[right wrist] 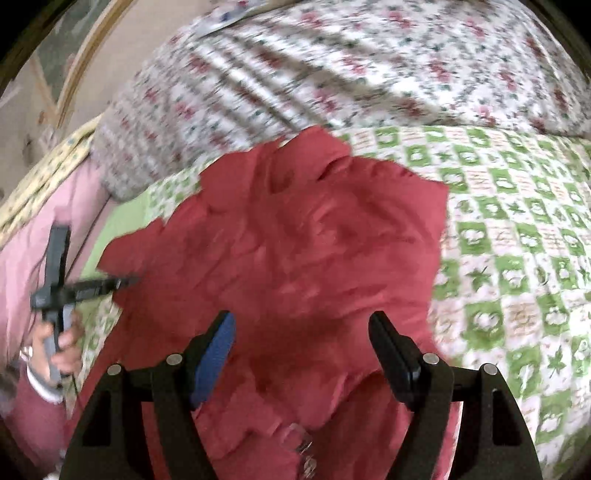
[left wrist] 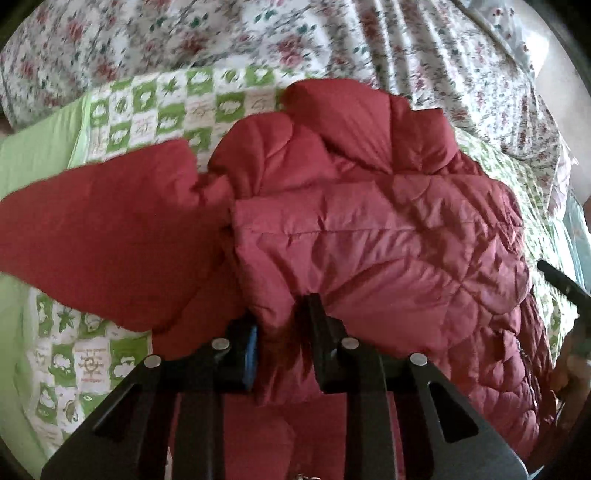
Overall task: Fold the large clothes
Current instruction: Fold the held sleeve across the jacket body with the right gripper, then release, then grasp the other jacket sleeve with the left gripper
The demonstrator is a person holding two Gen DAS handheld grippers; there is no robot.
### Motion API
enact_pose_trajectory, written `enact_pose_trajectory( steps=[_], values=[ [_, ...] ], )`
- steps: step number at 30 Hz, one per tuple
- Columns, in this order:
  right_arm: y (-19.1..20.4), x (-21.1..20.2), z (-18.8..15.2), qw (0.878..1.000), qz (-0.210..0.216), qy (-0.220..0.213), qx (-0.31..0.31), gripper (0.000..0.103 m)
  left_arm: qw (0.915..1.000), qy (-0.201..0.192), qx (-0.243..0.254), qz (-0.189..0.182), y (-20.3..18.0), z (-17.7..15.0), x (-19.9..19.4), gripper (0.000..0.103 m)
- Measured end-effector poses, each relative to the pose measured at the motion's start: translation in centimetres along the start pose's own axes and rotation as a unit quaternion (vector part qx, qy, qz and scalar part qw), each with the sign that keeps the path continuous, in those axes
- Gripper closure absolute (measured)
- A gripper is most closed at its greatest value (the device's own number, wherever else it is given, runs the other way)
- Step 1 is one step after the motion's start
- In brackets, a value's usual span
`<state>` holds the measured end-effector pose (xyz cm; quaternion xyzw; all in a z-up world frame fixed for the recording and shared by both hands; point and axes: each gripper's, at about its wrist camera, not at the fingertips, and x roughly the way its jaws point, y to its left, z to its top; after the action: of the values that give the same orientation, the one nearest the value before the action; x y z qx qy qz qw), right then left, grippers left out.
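Left wrist view: left tongs (left wrist: pixel 282 319) pinch red puffer jacket (left wrist: pixel 369 236) on green-checked bed quilt (left wrist: pixel 166 107). Floral duvet (left wrist: pixel 258 33) behind. Only right wrist view shows right tongs (right wrist: pixel 304 326) spread wide, holding nothing, over jacket.

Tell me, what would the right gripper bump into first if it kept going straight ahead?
Most likely the red puffy jacket. The right gripper has its jaws open, pointing right at it; depth is hard to judge.
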<state>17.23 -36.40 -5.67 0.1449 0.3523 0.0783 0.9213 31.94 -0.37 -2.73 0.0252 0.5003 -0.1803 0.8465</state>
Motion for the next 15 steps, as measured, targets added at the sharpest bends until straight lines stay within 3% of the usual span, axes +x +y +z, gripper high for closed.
enact_pose_trajectory(
  steps=[5,7,10,13,15],
  values=[
    [0.5,3.1,2.2,1.000,-0.024,-0.001,-0.014,0.027,0.9997,-0.010,0.004,0.023,-1.1,-0.1,0.6,0.075],
    [0.3,5.0,2.3,0.998,-0.048,0.019,-0.018,0.027,0.9997,-0.015,-0.008,0.020,-0.7,-0.3,-0.1,0.070],
    [-0.1,6.9,1.7,0.996,-0.072,0.041,-0.019,0.027,0.9975,-0.050,-0.041,0.027,0.5,-0.7,-2.6,0.067],
    [0.2,8.1,1.0,0.994,-0.089,0.051,-0.033,0.026,0.9949,-0.087,-0.049,-0.008,0.3,-0.7,-5.0,0.067],
    [0.7,8.5,0.7,0.992,-0.103,0.050,-0.043,0.025,0.9937,-0.093,-0.036,-0.050,-1.1,-0.3,-5.5,0.067]
  ],
)
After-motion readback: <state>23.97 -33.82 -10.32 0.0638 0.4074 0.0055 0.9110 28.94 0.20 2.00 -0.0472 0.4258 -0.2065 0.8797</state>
